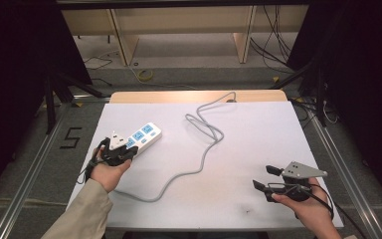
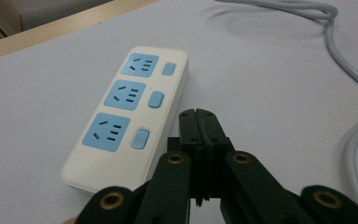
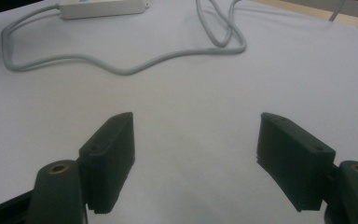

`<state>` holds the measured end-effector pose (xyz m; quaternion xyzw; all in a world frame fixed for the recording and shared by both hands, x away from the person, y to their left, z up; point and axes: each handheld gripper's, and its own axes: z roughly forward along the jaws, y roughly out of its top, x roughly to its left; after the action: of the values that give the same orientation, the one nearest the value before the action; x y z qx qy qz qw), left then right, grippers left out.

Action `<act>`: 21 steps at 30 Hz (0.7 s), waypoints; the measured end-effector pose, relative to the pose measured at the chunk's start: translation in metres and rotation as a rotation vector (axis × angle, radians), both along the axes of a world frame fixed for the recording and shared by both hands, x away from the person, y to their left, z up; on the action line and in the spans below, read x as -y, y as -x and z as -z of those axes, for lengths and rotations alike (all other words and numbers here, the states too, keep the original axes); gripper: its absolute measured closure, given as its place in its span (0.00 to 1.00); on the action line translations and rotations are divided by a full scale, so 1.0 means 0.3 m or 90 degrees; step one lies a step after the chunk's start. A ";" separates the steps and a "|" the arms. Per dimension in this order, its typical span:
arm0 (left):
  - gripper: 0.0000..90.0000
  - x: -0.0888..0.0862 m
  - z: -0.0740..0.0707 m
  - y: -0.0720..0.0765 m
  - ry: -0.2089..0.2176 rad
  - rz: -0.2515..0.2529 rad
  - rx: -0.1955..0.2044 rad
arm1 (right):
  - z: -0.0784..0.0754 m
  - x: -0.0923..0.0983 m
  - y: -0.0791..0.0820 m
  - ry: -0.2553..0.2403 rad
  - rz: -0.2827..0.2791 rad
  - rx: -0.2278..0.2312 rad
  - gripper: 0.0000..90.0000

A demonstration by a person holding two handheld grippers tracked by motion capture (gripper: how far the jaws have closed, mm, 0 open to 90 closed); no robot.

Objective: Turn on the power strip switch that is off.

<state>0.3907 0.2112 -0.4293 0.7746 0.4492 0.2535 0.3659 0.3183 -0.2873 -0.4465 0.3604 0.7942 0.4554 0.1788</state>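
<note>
A white power strip [image 1: 144, 135] with three blue sockets and blue switches lies at the left of the white table top [image 1: 263, 129]. Its grey cable [image 1: 205, 149] loops across the middle and runs off the far edge. My left gripper [image 1: 128, 151] is shut with nothing between its jaws. In the left gripper view its tips [image 2: 198, 122] sit just right of the strip [image 2: 126, 116], beside the nearest switch. My right gripper [image 1: 265, 178] rests open near the front right of the table. Its jaws [image 3: 196, 140] stand wide apart over bare table, with the cable [image 3: 121, 67] and strip [image 3: 100, 7] far ahead.
A wooden table edge [image 1: 179, 96] shows behind the white top. Beyond it are wooden shelf legs [image 1: 122, 40] and loose cables [image 1: 273, 50] on the floor. Metal rails [image 1: 35, 164] run along both sides, and a "5" mark [image 1: 71, 138] is taped at the left.
</note>
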 end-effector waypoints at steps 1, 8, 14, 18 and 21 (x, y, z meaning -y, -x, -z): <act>1.00 0.000 0.000 -0.001 0.002 -0.002 0.000 | 0.000 0.000 0.000 0.000 0.000 0.000 0.31; 1.00 -0.003 0.001 -0.014 -0.001 -0.007 -0.002 | 0.000 0.001 0.000 -0.001 0.000 0.000 0.31; 1.00 -0.010 0.002 -0.026 -0.003 -0.015 -0.006 | 0.000 0.001 0.001 -0.001 -0.001 0.001 0.31; 1.00 -0.015 0.005 -0.033 -0.004 -0.018 -0.010 | 0.000 0.001 0.000 -0.001 -0.001 0.001 0.31; 1.00 -0.017 0.007 -0.038 -0.003 -0.020 -0.012 | 0.000 0.001 0.000 -0.001 0.000 0.000 0.31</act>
<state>0.4022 0.2162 -0.4315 0.7705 0.4644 0.2532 0.3557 0.3182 -0.2875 -0.4465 0.3605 0.7938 0.4562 0.1783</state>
